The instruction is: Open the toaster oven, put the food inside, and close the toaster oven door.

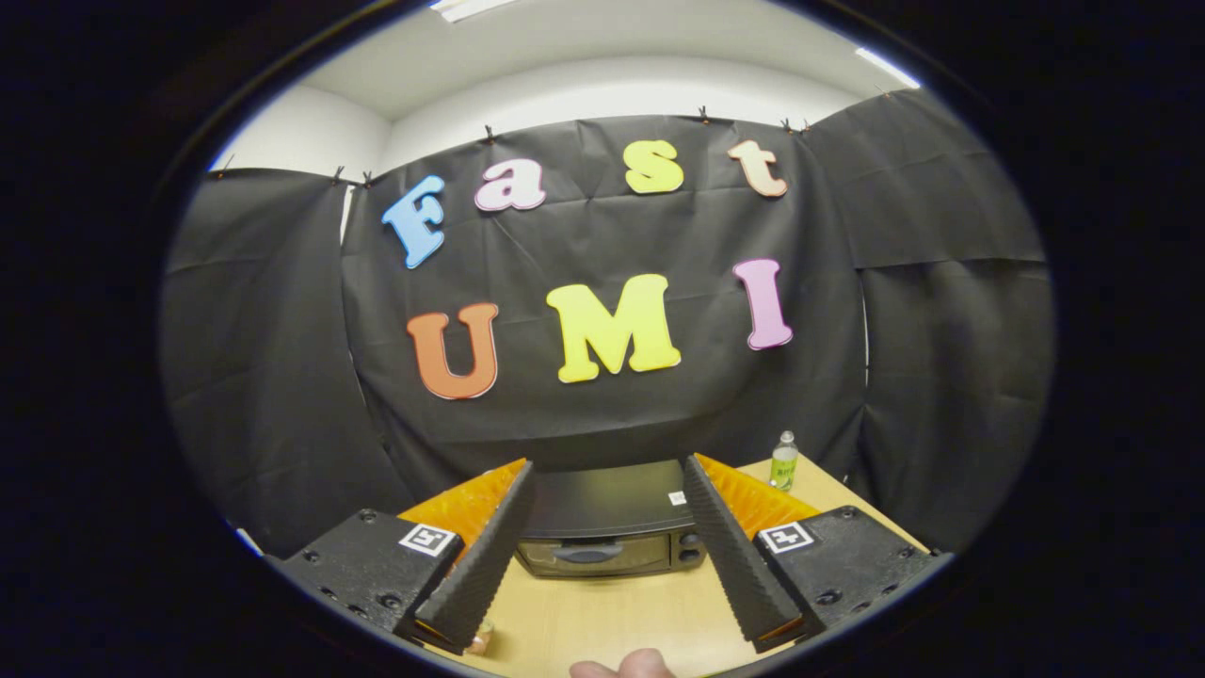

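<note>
Gripper view looks across a wooden tabletop (602,621) toward the toaster oven (610,527), which stands at the far side, in front of the black cloth wall. The oven door (593,556) is closed, its handle facing the camera. The gripper (607,490) is held up and back from the oven, with the fingers wide apart and holding nothing — the oven shows in the gap between them. A small bottle (783,460) stands far right on the tabletop, beside the oven. Near the left finger lies a small pale thing (480,640), perhaps the food, but I cannot tell. A fingertip of a person (631,665) shows at the near edge. By my judgement the task is at its start — opening, loading and closing are all left.
</note>
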